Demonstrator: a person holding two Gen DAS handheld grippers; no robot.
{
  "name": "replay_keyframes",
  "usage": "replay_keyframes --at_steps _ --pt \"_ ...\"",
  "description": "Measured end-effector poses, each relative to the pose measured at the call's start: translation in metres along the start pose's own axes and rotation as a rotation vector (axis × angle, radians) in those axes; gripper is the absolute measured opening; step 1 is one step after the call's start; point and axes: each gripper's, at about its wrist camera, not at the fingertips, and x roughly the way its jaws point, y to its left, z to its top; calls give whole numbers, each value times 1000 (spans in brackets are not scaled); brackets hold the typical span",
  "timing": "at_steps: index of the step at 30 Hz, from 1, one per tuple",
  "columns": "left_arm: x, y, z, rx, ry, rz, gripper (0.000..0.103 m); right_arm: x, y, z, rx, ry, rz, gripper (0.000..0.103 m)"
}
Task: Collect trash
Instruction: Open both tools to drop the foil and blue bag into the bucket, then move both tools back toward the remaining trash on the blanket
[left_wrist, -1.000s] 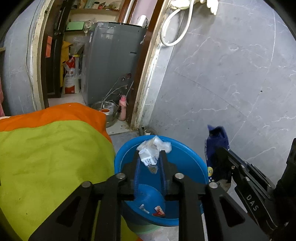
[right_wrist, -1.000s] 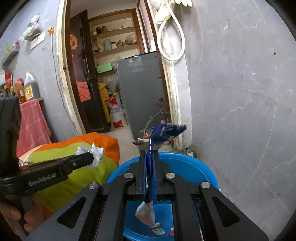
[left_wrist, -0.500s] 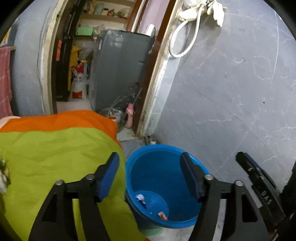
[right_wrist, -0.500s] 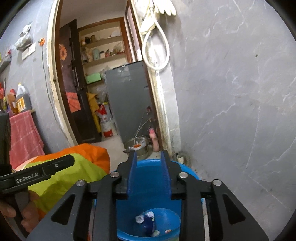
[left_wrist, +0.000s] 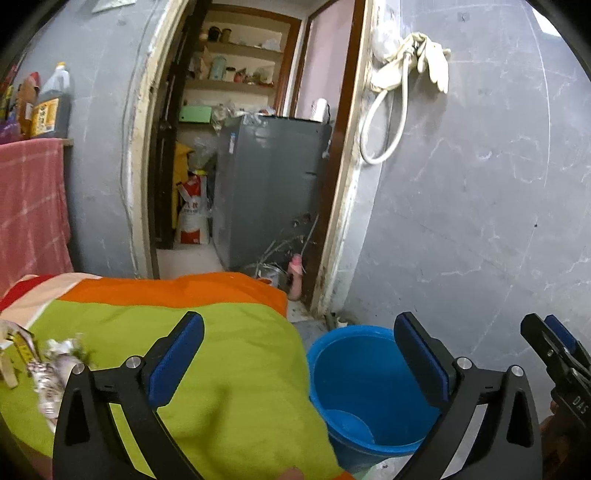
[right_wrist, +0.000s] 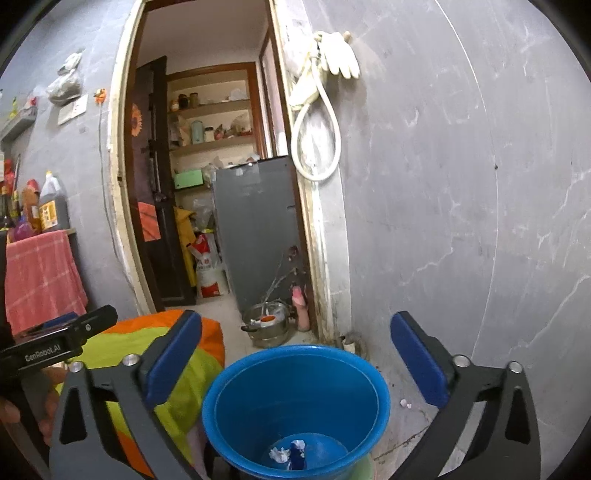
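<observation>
Two grippers with nothing in them, left gripper (left_wrist: 295, 354) and right gripper (right_wrist: 295, 350), fingers just spread wide, blue bucket (right_wrist: 229, 384) below, crumpled trash (right_wrist: 290, 452) inside it

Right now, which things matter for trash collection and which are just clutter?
Job:
blue bucket
crumpled white paper and blue wrapper in it
wrappers on the green cloth
left gripper, right gripper, both open and empty

Clutter:
steel pot
pink towel
hanging gloves
</observation>
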Motion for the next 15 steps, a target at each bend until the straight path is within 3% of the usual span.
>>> replay_keyframes --at_steps 15 --pt "-69 49 9 -8 -72 75 101 -31 61 13 -42 -33 70 103"
